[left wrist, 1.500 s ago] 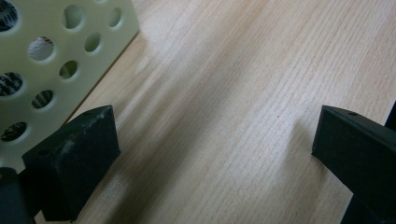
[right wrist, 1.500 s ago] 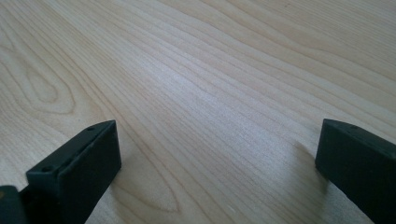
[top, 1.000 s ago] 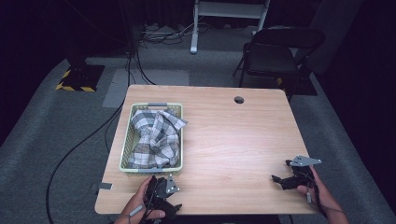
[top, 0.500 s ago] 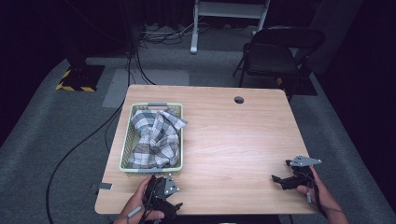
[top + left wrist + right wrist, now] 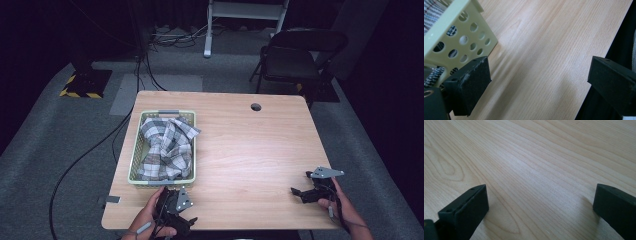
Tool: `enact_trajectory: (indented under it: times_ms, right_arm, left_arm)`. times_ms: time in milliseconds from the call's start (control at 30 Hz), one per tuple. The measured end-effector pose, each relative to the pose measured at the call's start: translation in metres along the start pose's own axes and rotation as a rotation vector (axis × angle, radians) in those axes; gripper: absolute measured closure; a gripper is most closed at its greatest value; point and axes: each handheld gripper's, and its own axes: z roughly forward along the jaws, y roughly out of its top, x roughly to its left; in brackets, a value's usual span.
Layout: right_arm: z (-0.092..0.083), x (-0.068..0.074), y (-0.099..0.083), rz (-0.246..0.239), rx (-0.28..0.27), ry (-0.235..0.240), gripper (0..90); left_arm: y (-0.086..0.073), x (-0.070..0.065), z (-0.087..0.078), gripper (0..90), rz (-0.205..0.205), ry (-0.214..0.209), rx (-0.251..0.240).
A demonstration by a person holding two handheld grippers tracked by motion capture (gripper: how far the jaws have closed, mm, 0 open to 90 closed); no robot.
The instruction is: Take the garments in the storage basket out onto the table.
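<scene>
Nothing has moved: your left gripper [image 5: 186, 221] still waits just before the basket [image 5: 135, 159] with the cloth [image 5: 165, 147] inside, right gripper [image 5: 298, 192] far right of it, both jaws apart, so no grasp has begun.

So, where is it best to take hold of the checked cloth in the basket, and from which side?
Grip the raised fold of the checked cloth near the far end of the basket, coming from above: it stands above the rim, whereas the walls block any sideways approach.

Black folding chair [image 5: 300, 57], cables [image 5: 172, 35], white stand [image 5: 245, 12]
</scene>
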Motion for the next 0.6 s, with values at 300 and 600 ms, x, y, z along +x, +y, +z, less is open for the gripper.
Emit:
enact_trajectory:
  times_ms: [300, 600]
  right_arm:
    - [0.000, 0.000, 0.000, 0.000, 0.000, 0.000, 0.1]
    - [0.000, 0.000, 0.000, 0.000, 0.000, 0.000, 0.1]
  left_arm:
    - [0.006, -0.002, -0.010, 4.8, 0.005, -0.003, -0.031]
    - [0.011, 0.000, -0.018, 4.8, 0.014, 0.026, -0.056]
